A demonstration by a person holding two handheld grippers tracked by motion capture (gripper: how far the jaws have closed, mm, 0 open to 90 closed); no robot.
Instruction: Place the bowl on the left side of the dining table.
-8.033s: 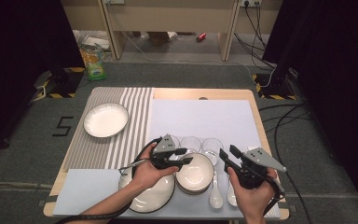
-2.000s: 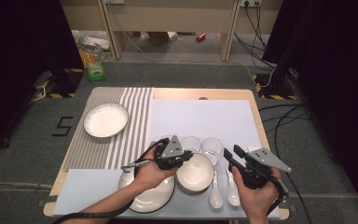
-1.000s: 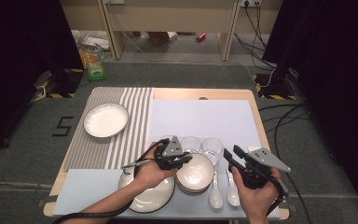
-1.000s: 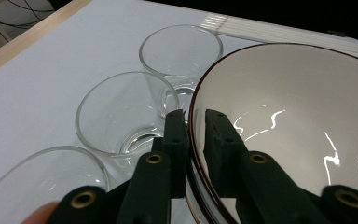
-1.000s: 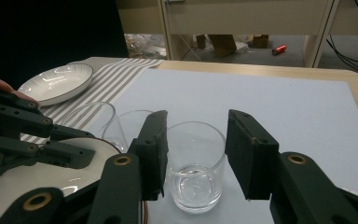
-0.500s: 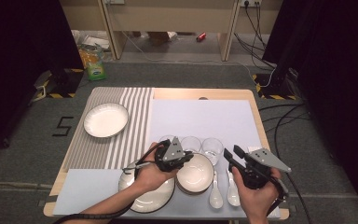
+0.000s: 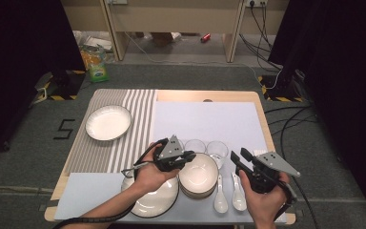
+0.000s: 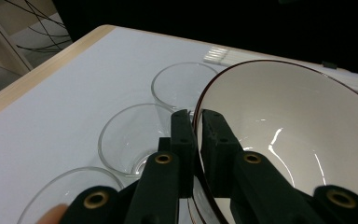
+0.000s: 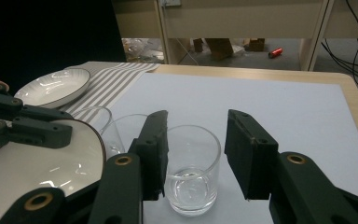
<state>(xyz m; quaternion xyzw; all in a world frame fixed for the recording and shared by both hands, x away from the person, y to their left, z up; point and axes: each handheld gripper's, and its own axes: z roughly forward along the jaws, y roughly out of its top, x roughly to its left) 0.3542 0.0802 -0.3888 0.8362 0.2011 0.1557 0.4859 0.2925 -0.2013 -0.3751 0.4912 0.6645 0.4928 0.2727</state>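
1. Evidently the table (image 7: pixel 209 95) held the bowl stack (image 7: pixel 198 177) near its front edge.
2. Top bowl (image 8: pixel 289 140): left gripper (image 8: pixel 193 140) had clamped its rim, so a lift seemed next.
3. Right gripper (image 9: pixel 196 154) stood open before a glass (image 9: pixel 193 172).

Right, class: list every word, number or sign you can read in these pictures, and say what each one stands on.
"5": a black mark on the grey floor, left of the table.
Green and yellow packet on the floor: its print is too small to read.
Nothing readable on the dishes, glasses or mats.
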